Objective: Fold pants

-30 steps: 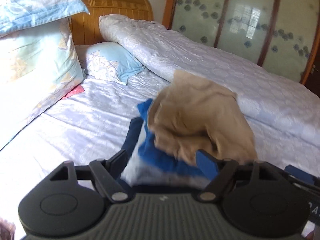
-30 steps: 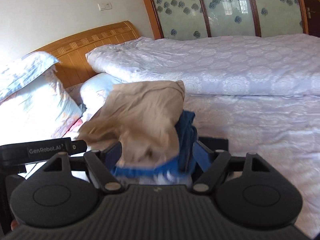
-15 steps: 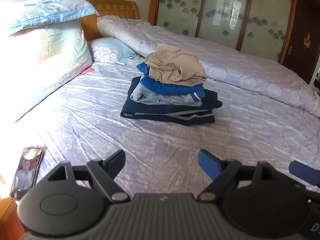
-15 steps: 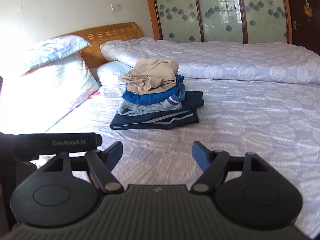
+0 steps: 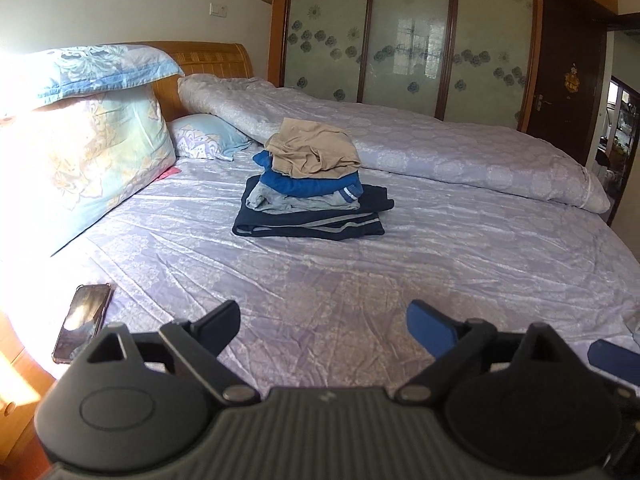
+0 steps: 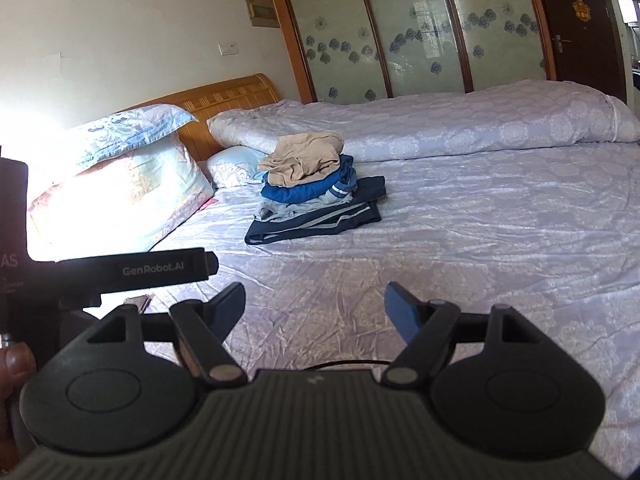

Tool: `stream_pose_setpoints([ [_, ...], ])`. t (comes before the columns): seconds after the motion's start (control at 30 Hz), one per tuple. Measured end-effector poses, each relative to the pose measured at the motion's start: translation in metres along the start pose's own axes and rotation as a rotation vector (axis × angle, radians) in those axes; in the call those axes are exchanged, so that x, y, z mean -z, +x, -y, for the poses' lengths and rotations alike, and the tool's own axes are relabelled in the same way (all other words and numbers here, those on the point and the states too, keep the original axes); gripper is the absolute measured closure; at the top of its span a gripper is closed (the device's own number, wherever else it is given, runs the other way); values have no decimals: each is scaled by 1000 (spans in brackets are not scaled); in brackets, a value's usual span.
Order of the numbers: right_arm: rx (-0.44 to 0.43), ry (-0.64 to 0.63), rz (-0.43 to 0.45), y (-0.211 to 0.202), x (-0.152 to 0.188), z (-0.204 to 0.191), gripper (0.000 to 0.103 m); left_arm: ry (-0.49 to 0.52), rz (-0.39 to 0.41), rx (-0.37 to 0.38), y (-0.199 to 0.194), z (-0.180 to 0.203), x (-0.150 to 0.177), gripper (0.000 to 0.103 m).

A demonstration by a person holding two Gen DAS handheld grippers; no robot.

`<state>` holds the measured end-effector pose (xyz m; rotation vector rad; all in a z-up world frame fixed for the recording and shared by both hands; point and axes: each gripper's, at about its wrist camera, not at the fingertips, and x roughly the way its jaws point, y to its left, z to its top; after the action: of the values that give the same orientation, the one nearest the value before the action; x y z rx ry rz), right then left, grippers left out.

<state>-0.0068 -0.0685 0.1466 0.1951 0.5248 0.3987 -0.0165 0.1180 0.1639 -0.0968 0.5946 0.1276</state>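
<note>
1. Up close, the left gripper (image 5: pixel 322 322) has its fingers (image 5: pixel 222 320) spread wide with nothing between them; its jaws have just been opening, and only the bedsheet shows in the gap.
2. Likewise the right gripper (image 6: pixel 316 306) has its fingers (image 6: pixel 400 312) set well apart and empty, over bare sheet.
3. In the right wrist view the body of the left gripper reaches in from the left, and a fingertip of the person's hand (image 6: pixel 16 360) shows at the lower left edge.
4. A phone (image 5: pixel 82 316) lies flat on the bed (image 5: pixel 440 280) near its left edge, beside the left gripper.
5. Farther out, the tan pants (image 5: pixel 314 148) sit folded on top of a stack of clothes (image 5: pixel 310 204) in the middle of the bed, well apart from both grippers.
6. Under them lie a bright blue garment, a grey one, and dark navy pants with pale stripes at the bottom.
7. Pillows (image 5: pixel 84 136) are piled at the left against the wooden headboard (image 5: pixel 216 60).
8. A rolled quilt (image 5: pixel 440 152) runs along the far side of the bed, just behind the stack.
9. Behind stands a wardrobe (image 5: pixel 408 40) with flowered frosted doors.
</note>
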Motion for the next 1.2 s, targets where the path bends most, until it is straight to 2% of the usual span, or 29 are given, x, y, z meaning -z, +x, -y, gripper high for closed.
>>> stream_pose_setpoints([
  [0.1, 1, 8, 25, -10, 2, -1, 24, -1, -1, 5, -10, 3, 9, 7],
  [0.23, -4, 6, 55, -20, 4, -5, 17, -3, 13, -11, -22, 5, 21, 1],
  [0.6, -9, 33, 64, -29, 21, -1, 13, 4, 31, -39, -32, 12, 32, 0],
  [1.0, 31, 60, 42, -14, 25, 11, 9, 37, 18, -113, -11, 19, 33, 0],
  [1.2, 53, 55, 24, 1, 27, 15, 3, 58, 12, -113, 2, 21, 32, 0],
])
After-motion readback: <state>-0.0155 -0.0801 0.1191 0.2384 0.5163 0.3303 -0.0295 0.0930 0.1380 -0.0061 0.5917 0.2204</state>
